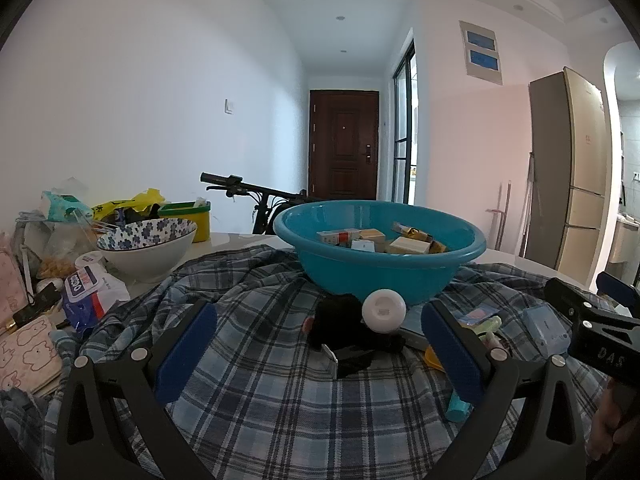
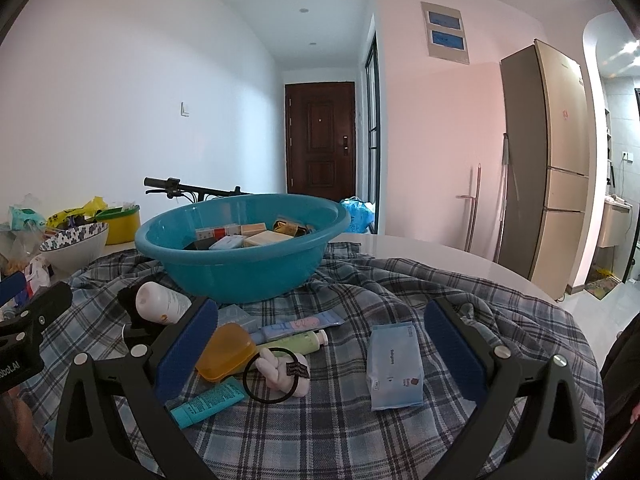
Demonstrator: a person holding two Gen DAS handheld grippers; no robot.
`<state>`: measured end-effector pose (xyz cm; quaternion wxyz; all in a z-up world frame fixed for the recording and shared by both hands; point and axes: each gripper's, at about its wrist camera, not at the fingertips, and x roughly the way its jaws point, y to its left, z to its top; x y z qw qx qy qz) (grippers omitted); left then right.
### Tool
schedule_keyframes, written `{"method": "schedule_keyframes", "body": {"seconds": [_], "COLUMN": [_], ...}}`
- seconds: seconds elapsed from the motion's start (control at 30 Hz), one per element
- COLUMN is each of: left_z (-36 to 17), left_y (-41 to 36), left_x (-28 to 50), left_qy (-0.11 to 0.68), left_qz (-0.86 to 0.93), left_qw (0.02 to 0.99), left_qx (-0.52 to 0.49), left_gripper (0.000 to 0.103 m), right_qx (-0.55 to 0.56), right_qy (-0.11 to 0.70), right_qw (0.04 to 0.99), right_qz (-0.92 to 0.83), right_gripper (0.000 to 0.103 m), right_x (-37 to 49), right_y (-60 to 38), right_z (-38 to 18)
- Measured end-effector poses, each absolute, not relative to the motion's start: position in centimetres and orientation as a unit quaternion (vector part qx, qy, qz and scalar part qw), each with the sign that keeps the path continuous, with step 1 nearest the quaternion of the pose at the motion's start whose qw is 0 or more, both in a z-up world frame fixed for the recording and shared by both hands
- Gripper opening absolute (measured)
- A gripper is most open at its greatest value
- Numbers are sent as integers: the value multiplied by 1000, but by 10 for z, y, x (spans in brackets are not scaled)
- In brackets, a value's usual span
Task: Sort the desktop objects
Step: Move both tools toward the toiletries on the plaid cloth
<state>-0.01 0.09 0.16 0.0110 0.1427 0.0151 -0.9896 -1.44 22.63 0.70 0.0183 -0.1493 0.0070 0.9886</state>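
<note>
A teal basin (image 1: 380,276) (image 2: 240,276) holding several small boxes stands on a plaid cloth (image 1: 260,400) (image 2: 340,432). My left gripper (image 1: 320,344) is open and empty, with a white bottle (image 1: 384,311) and a black object (image 1: 344,332) between its fingers, just before the basin. My right gripper (image 2: 320,344) is open and empty. Between its fingers lie an orange case (image 2: 226,350), a black hair tie with a white charm (image 2: 276,372), a teal tube (image 2: 208,400), a green tube (image 2: 296,338) and a blue tissue pack (image 2: 394,364).
At the left stand a flowered bowl (image 1: 148,248), a yellow tub (image 1: 192,220), bags, a wipes pack (image 1: 92,292) and notebooks (image 1: 24,352). The white table (image 2: 460,264) ends at the right. A bicycle handlebar (image 1: 240,188) is behind the table.
</note>
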Motion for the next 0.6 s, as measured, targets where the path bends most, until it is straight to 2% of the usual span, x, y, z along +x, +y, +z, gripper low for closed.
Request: {"method": "schedule_keyframes", "body": {"seconds": [0.6], "left_z": [-4], "left_y": [0], "left_x": [-13], "left_qy": [26], "left_qz": [-983], "left_qw": [4], "left_qx": [180], "left_gripper": [103], "right_qx": [-177], "right_qy": [3], "right_qw": [32], "right_qz": [984], "right_gripper": [102], "right_x": [-27], "right_y": [226], "right_z": [3]}}
